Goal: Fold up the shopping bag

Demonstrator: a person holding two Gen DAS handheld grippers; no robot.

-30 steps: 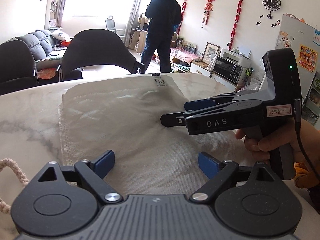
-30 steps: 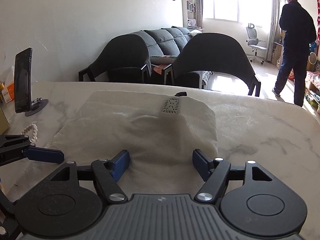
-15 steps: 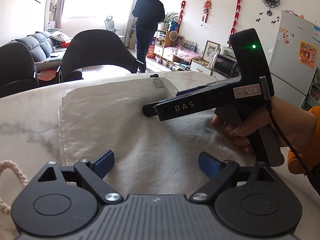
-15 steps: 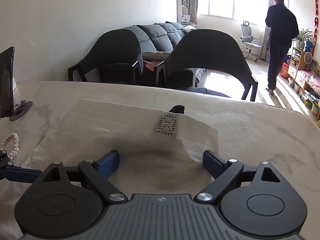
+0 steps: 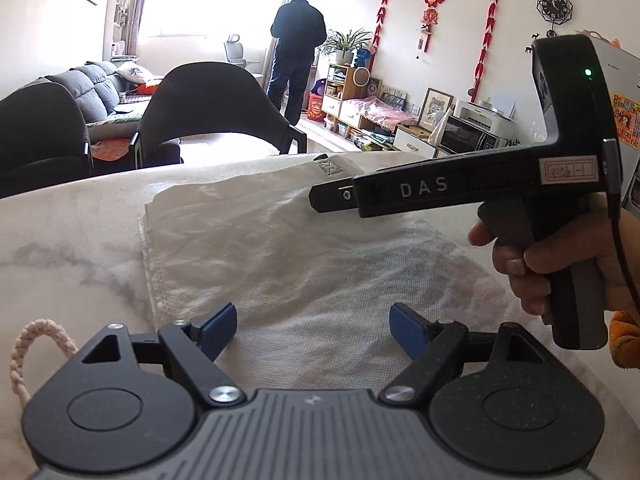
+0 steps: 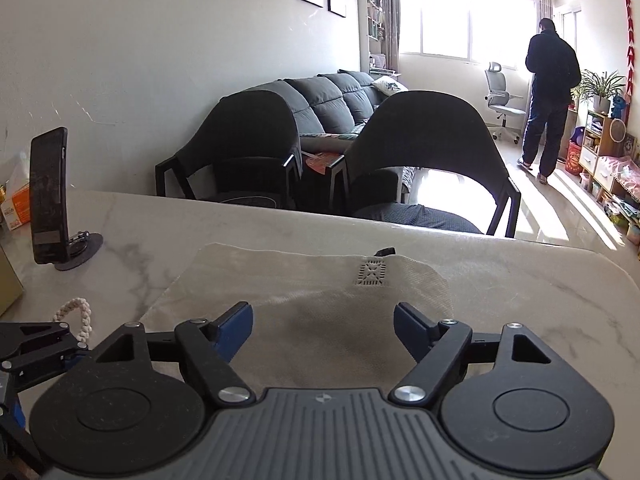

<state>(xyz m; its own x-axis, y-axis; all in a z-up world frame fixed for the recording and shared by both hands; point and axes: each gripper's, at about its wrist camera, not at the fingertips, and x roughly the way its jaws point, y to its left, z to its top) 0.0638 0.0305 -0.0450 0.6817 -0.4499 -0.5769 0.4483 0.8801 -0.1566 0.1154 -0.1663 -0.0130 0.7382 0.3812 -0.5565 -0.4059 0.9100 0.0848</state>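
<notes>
We have the shopping bag [image 5: 304,256] lying flat on the marble bench [image 5: 68,236], its stitched patch [image 6: 373,271] at the far edge and a braided rope handle [image 5: 24,344] trailing off its near left corner. A seam runs down the left side, and the upper left shows a doubled layer, so we judge one fold may already be in place, though we cannot tell how many. The bag is broad and only roughly flattened, so most of the folding seems left to do.

Our left claw [image 5: 312,324] hangs over the near part of the cloth with its blue pads apart and closing, nothing pinched between them. Our right claw [image 6: 322,326] sits above the right half of the bag, pads likewise apart and closing on air; the cloth lies under them, not gripped. In the left view the right hand [image 5: 560,256] holds its tool well above the fabric.

Next we judge an edge must be taken and carried across. The thin woven fabric looks limp and likely to slide on the smooth stone.
</notes>
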